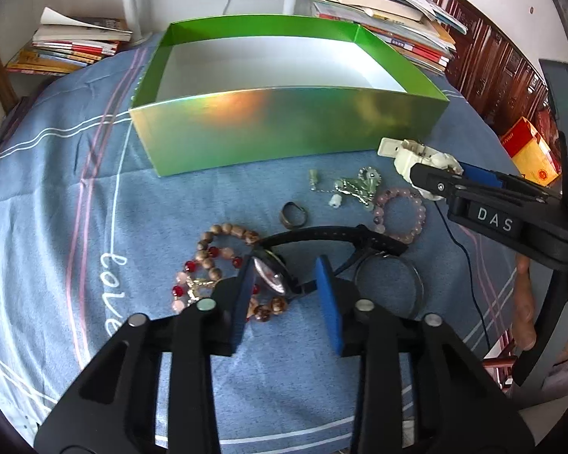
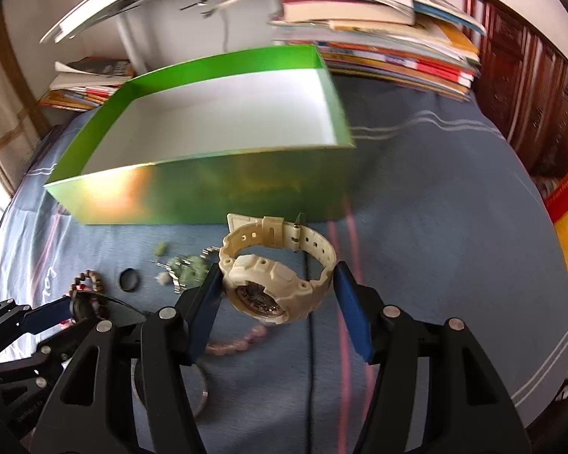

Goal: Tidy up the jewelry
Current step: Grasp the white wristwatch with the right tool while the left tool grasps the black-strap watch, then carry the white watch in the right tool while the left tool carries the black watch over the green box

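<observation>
Blue striped cloth (image 1: pixel 56 196) covers the bench, books (image 1: pixel 378 3) stacked along its far edge. The right hand-held gripper (image 2: pixel 280 295) pinches a white watch (image 2: pixel 276 283) between its blue pads, lifted just before the open green box's (image 1: pixel 284 132) near wall. The left hand-held gripper (image 1: pixel 286 283) has a black watch (image 1: pixel 276 276) between its pads; whether both press on it I cannot tell. Around it lie wooden beads (image 1: pixel 223 249), a dark ring (image 1: pixel 293 215), a pink bead bracelet (image 1: pixel 401 212), a green charm tangle (image 1: pixel 354 187) and a thin bangle (image 1: pixel 394 283). Bare cloth spreads left of the heap.
</observation>
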`<state>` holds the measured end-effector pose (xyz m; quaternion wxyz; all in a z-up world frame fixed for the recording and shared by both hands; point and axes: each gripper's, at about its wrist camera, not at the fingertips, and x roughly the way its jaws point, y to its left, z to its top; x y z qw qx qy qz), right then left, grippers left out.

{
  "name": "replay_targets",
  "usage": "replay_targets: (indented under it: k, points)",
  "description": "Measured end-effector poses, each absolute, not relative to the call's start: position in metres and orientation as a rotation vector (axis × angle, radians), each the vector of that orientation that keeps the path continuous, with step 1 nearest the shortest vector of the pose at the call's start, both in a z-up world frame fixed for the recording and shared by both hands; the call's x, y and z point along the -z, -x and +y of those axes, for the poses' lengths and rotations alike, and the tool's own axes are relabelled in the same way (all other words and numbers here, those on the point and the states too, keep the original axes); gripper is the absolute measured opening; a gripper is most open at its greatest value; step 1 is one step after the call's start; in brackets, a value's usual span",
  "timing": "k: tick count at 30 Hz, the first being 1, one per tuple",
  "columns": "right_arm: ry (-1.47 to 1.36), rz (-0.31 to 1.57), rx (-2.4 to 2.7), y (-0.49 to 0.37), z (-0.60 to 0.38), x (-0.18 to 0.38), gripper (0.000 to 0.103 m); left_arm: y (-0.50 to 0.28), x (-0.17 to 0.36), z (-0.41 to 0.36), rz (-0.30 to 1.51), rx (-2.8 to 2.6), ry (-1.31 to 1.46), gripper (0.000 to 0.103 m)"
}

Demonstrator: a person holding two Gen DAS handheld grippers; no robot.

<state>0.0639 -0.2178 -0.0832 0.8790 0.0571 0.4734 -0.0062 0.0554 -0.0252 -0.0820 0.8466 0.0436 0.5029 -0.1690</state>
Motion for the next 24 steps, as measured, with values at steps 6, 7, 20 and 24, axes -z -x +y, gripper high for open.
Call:
replay_targets:
  k: [6, 7, 20, 24]
  points:
    - [-0.111, 0.988, 0.026, -0.053, -0.225, 0.089, 0.059, -0.068, 0.095, -0.026, 1.152, 0.346, -0.061, 0.046]
    - [-0.101, 0.983, 0.027, -0.052, -0.225, 0.089, 0.059, -0.07, 0.097, -0.026, 1.16, 0.337, -0.063, 0.039]
    - [-0.073, 0.933, 0.04, -0.05, -0.227, 0.077, 0.059, -0.07, 0.072, -0.024, 1.071, 0.307, -0.057, 0.008]
    - [-0.066, 0.931, 0.04, -0.049, -0.226, 0.075, 0.059, -0.068, 0.061, -0.015, 1.038, 0.298, -0.048, 0.008]
